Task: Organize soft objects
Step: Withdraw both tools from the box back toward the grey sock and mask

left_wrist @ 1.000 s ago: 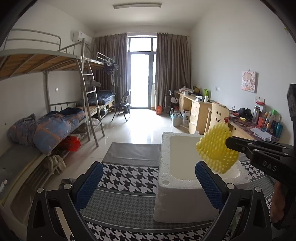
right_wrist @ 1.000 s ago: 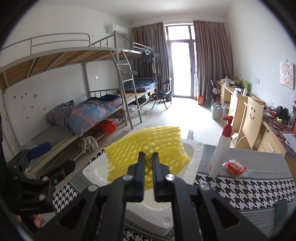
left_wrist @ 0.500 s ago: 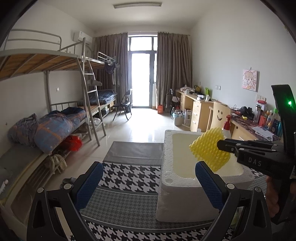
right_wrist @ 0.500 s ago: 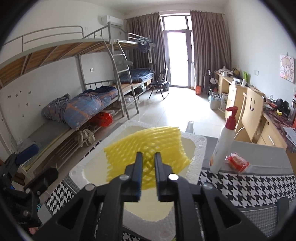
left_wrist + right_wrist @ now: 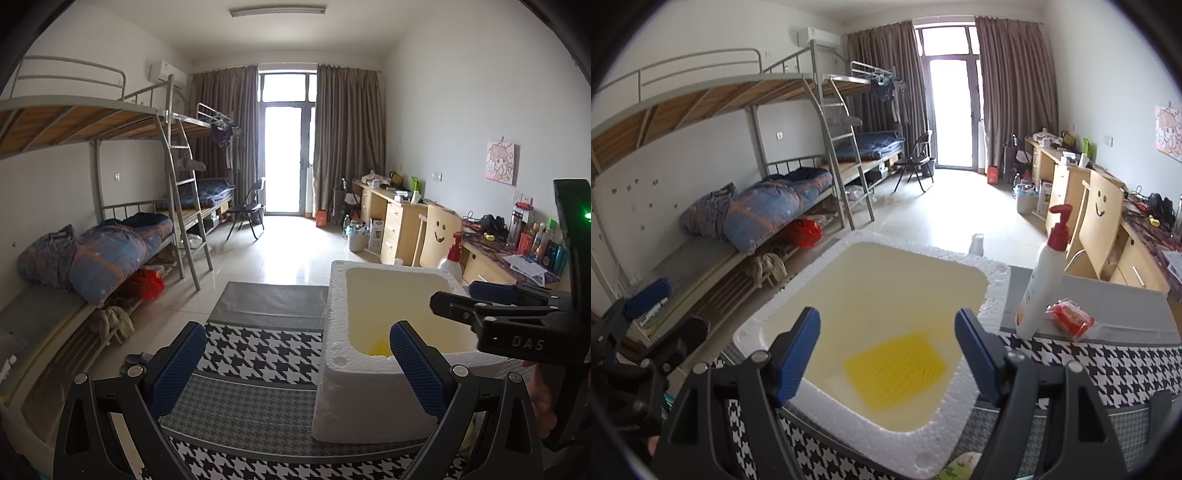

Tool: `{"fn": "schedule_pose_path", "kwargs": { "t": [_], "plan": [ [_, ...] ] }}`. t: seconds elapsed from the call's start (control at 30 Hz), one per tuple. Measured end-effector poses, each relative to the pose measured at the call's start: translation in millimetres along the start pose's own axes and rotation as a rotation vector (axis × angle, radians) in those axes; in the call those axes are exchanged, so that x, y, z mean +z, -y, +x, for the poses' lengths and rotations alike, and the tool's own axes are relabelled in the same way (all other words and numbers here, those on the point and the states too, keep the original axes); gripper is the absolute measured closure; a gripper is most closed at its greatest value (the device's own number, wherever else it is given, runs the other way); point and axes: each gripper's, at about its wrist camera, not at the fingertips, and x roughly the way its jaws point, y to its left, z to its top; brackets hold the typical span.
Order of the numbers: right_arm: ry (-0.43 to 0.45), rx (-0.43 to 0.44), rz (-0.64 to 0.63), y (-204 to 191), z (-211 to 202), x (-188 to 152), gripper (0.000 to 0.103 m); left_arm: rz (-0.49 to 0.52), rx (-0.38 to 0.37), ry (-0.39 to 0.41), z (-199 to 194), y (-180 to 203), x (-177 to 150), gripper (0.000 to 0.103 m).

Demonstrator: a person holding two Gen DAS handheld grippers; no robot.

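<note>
A yellow foam net (image 5: 894,364) lies loose on the floor of the white foam box (image 5: 993,280), blurred in the right wrist view. Above it my right gripper (image 5: 886,354) hangs over the box with its jaws opening wide and nothing between them. From the left wrist view only a sliver of the yellow net (image 5: 378,347) shows inside the foam box (image 5: 334,317), and the right gripper (image 5: 465,301) reaches in from the right above the box. My left gripper (image 5: 295,363) is open and holds nothing, in front of the box's left side.
The box stands on a houndstooth cloth (image 5: 258,347) over the table. A white pump bottle with a red cap (image 5: 1043,273) and a red packet (image 5: 1071,319) sit right of the box. Bunk beds (image 5: 110,243) line the left wall, desks (image 5: 399,218) the right.
The right gripper's jaws went from shut on the yellow foam net to wide apart, and the net dropped to the bottom of the foam box. The left gripper stayed still.
</note>
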Motion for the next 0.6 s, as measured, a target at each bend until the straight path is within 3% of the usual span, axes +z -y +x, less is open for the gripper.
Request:
{"fn": "schedule_pose_path", "kwargs": {
  "t": [0.6],
  "plan": [
    [0.140,-0.030,0.069,24.1,-55.0,-6.3,0.024,0.025,-0.043,0.053,-22.4,20.5,8.3,0.001]
  ]
}}
